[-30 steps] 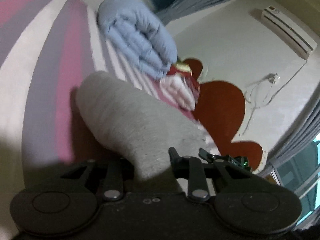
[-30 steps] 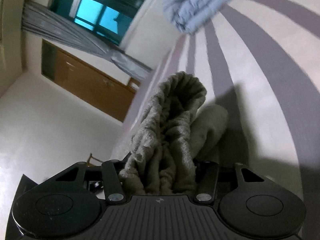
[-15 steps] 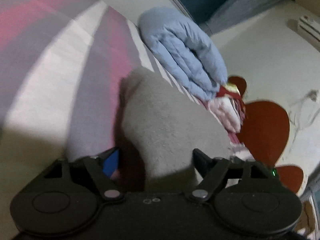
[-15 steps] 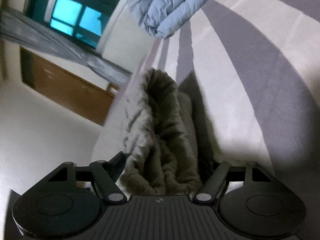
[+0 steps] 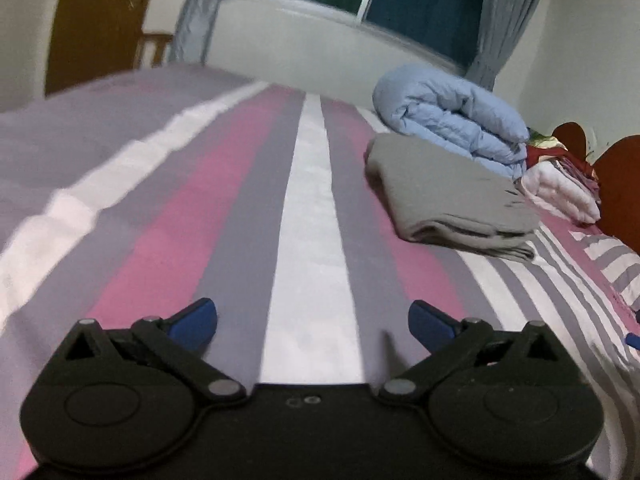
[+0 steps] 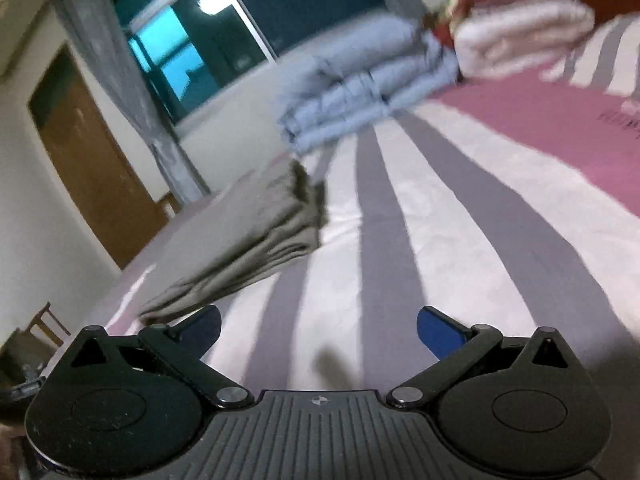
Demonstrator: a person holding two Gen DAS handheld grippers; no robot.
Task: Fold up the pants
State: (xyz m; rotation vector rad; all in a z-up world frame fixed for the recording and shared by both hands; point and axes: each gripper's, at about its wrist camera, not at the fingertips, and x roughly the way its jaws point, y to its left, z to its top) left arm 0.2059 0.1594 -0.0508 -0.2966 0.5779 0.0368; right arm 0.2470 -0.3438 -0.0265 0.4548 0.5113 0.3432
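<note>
The gray pants (image 5: 448, 196) are lying folded into a flat stack on the striped bed (image 5: 224, 208), showing at about 2 o'clock in the left wrist view and at about 10 o'clock in the right wrist view (image 6: 240, 248). Their layered edges are facing the cameras. Just behind them, at the far side of the bed, a rolled light-blue comforter (image 5: 452, 116) is sitting, close to the pants; whether the 2 are touching cannot be told. Beside the comforter a folded pink-and-white quilt (image 5: 560, 192) is resting near the reddish-brown headboard (image 5: 620, 184).

The left claw (image 5: 312, 320) is hanging over the bare pink, gray and white stripes, its 2 blue-tipped jaws opening wide with nothing between them, well apart from the pants. The right claw (image 6: 320, 326) is likewise opening over the sheet, empty, with the near corner of the pants just beyond its left fingertip (image 6: 204, 322).

Farther off, gray curtains (image 5: 508, 20) are framing a dark window (image 5: 420, 4), and a brown wooden door (image 6: 88, 160) is standing at the left.
</note>
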